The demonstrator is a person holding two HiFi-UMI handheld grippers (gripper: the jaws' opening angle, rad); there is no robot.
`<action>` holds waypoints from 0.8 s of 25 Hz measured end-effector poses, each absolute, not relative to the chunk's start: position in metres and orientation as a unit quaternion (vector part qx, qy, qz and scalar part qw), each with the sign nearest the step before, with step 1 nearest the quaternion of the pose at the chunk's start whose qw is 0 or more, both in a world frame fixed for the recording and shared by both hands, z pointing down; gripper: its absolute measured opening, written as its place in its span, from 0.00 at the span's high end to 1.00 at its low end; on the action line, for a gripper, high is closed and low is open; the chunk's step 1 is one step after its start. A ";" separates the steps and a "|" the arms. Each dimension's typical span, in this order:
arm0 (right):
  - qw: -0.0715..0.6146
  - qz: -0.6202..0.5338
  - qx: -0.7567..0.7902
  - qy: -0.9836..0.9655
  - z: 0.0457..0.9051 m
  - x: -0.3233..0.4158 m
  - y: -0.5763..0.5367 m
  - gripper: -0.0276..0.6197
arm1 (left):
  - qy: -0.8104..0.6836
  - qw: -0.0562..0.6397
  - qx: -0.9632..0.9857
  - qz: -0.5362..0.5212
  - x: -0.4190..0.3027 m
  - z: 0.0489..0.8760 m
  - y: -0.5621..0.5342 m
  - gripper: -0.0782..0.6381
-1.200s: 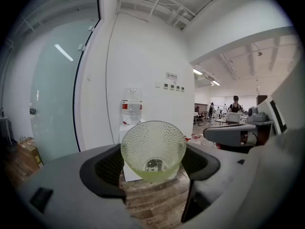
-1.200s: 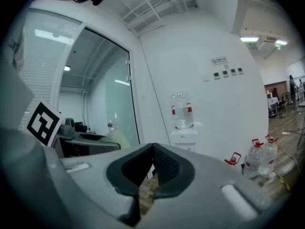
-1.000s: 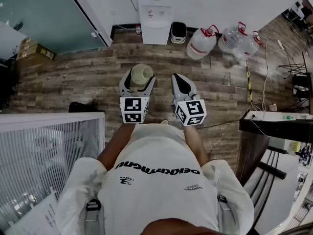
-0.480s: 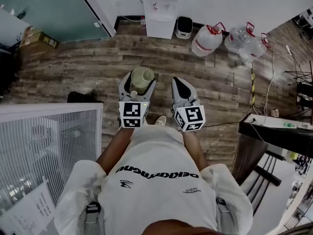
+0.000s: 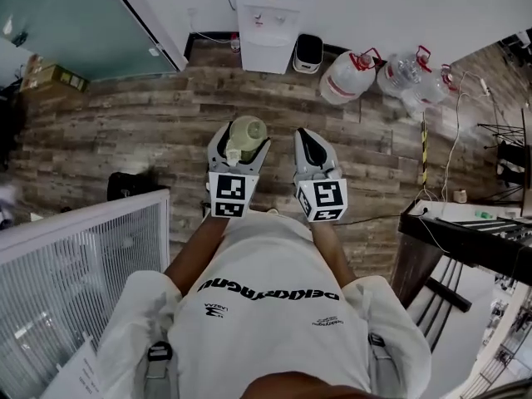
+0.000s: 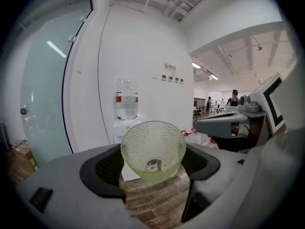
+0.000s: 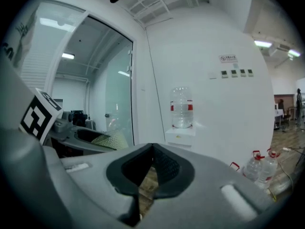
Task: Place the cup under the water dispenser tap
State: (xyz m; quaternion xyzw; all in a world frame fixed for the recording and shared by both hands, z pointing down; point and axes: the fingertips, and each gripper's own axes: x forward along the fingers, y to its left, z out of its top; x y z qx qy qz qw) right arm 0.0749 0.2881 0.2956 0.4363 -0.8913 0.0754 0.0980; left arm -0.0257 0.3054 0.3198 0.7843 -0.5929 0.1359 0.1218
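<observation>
Since a moment ago the person has stepped on across the wood floor [image 5: 125, 131]. You can tell because the white grille [image 5: 75, 264] on the left now sits lower and slanted in the head view. The black table [image 5: 465, 235] on the right shows more of its top too.

Both tools are held out in front of the person's white shirt [image 5: 266, 306], side by side and close together.

The left gripper [image 5: 242, 137] is pinching the cup [image 5: 246, 130]. It is a pale green, see-through cup with little bumps all over it. It stands upright between the two dark pads, and each pad presses on one side of it. Its round mouth faces up at the head camera.

The right gripper [image 5: 309, 136] holds nothing. Its two jaws are pressed together at the tips, and a bit of wood floor shows through the small gap below them.

The cup is up in the air, well apart from the water dispenser [image 5: 273, 19]. That white box stands against the wall straight ahead, with bare floor between it and the cup. A clear bottle with a red band [image 6: 127, 99] sits on top of it.

A small bin [image 5: 307, 54] stands just beside the dispenser on the right. Big water jugs with red caps [image 5: 345, 73] lie on the floor a bit further along.
</observation>
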 end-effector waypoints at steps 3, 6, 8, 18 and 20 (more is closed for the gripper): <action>0.097 0.067 0.452 -0.884 0.286 0.060 0.237 0.96 | -0.575 0.117 0.798 0.133 -0.037 0.313 0.252 0.38; 0.095 0.069 0.472 -0.874 0.279 0.044 0.187 0.96 | -0.555 0.113 0.813 0.134 -0.050 0.307 0.198 0.38; 0.096 0.071 0.482 -0.868 0.275 0.032 0.156 0.96 | -0.543 0.113 0.821 0.135 -0.060 0.305 0.164 0.38; 0.117 0.062 0.521 -0.843 0.264 -0.010 0.046 0.96 | -0.492 0.108 0.852 0.145 -0.098 0.300 0.051 0.38; 0.120 0.066 0.526 -0.839 0.266 -0.019 0.032 0.96 | -0.486 0.111 0.854 0.148 -0.107 0.302 0.036 0.38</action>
